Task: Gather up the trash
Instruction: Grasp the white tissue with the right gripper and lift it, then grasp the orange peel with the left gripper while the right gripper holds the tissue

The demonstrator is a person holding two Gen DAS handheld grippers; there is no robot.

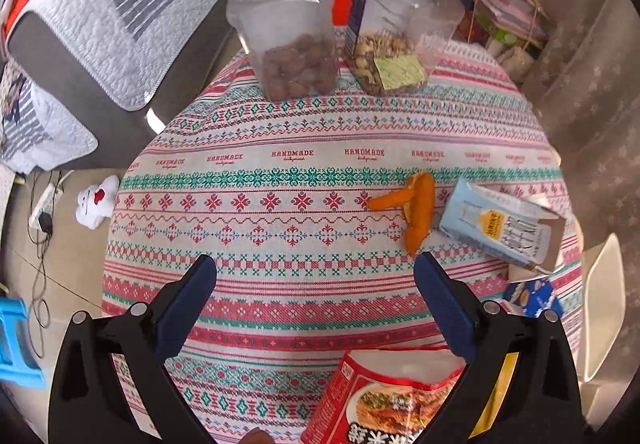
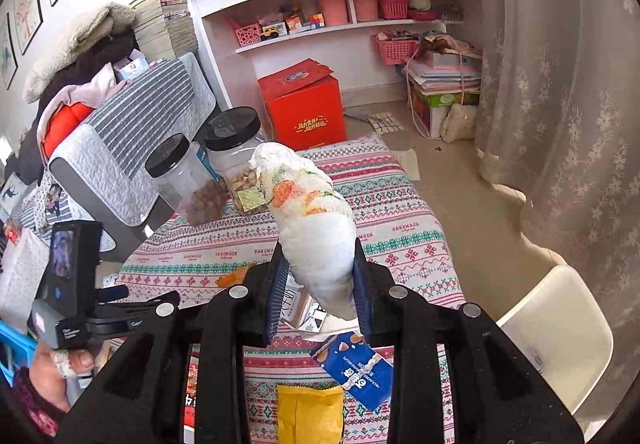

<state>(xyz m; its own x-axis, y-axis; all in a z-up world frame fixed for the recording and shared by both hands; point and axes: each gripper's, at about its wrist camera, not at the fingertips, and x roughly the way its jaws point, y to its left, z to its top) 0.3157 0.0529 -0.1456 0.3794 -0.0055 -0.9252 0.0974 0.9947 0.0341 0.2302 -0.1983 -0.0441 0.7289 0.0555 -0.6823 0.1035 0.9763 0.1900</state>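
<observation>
Right claw (image 2: 320,276): I have it clamped on a crumpled white tissue wad (image 2: 312,212), lifted over the bench (image 2: 400,204).
Left claw (image 1: 316,284): I hold it wide, empty.
Orange peel (image 1: 416,208): ahead, right of its tips.
Red packet (image 1: 384,400): beneath it.

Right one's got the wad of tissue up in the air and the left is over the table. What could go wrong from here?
1. The crumpled tissue is pinched only near its lower end by the right gripper; it could slip.
2. The left gripper, open, may snag the tablecloth grabbing the flat orange peel.
</observation>
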